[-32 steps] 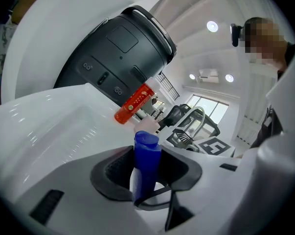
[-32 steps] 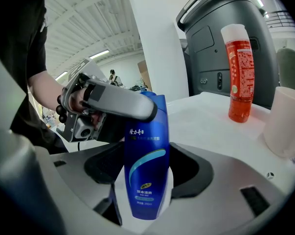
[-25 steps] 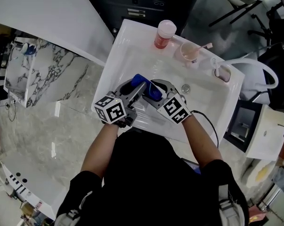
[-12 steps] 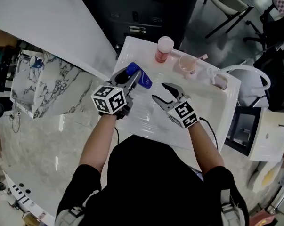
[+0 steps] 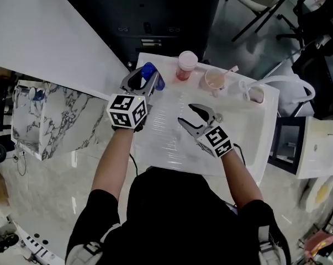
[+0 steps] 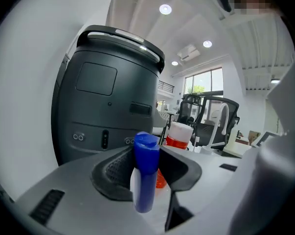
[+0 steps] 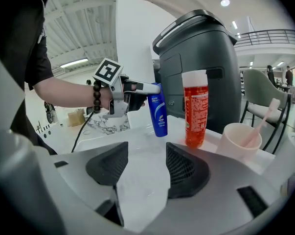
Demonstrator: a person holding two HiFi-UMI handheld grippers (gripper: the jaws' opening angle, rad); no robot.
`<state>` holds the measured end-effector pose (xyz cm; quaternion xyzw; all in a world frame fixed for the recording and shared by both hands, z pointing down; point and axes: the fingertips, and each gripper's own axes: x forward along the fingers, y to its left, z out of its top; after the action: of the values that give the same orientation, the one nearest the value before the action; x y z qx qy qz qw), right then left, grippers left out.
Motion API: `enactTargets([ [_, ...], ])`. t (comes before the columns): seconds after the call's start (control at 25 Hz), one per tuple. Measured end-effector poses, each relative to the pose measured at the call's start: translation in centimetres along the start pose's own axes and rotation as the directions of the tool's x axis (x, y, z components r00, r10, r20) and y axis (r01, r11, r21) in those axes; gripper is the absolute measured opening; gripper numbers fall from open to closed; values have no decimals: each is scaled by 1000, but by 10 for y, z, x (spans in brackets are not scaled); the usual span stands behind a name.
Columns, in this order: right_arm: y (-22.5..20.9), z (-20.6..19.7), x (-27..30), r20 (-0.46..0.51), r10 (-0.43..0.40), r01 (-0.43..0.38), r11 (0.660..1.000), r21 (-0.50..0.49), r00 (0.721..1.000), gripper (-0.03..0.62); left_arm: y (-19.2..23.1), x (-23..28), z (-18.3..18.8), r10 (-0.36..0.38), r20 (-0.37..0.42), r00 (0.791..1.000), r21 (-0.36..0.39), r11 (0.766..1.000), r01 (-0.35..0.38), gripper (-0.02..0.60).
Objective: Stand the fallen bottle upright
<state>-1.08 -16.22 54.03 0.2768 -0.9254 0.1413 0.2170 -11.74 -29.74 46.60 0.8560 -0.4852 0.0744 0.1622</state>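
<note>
Left gripper (image 5: 143,80) is clamped on the blue bottle (image 7: 157,112), jaws part-closed, pads on both sides of its upper part. The bottle is upright at the back-left corner of the white sink (image 5: 172,148). Its base is down at the rim. Can't tell if it's actually resting there.

Right gripper (image 5: 185,114) is over the middle of the basin, well apart from the bottle. Its jaws have just been closing but there's a wide gap, with nothing between them except bare sink surface.

Neighbours along the back rim:
- The red bottle (image 7: 195,109) with a white cap is upright, near the blue one on its right, with a clear gap between them.
- The pale cup (image 7: 237,133) is further right, with a pink toothbrush (image 7: 262,117) leaning in it.

The dark grey appliance (image 7: 201,48) stands close behind the rim, directly behind both bottles. Marble surface (image 5: 61,115) is off to the left of the sink. A cable (image 7: 81,131) hangs from the left gripper down across the sink's left edge. An office chair (image 7: 264,89) is far right in the background.
</note>
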Motion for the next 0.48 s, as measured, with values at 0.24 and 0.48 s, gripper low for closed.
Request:
enactTargets([
  [0.24, -12, -7, -12, 7, -73, 72, 995, 75, 997, 256, 5, 27, 2, -4, -8, 1000, 80, 997, 4, 160],
  [0.48, -18, -11, -30, 23, -119, 115, 983, 144, 993, 253, 5, 45, 0, -18, -5, 1000, 128, 992, 18, 160],
])
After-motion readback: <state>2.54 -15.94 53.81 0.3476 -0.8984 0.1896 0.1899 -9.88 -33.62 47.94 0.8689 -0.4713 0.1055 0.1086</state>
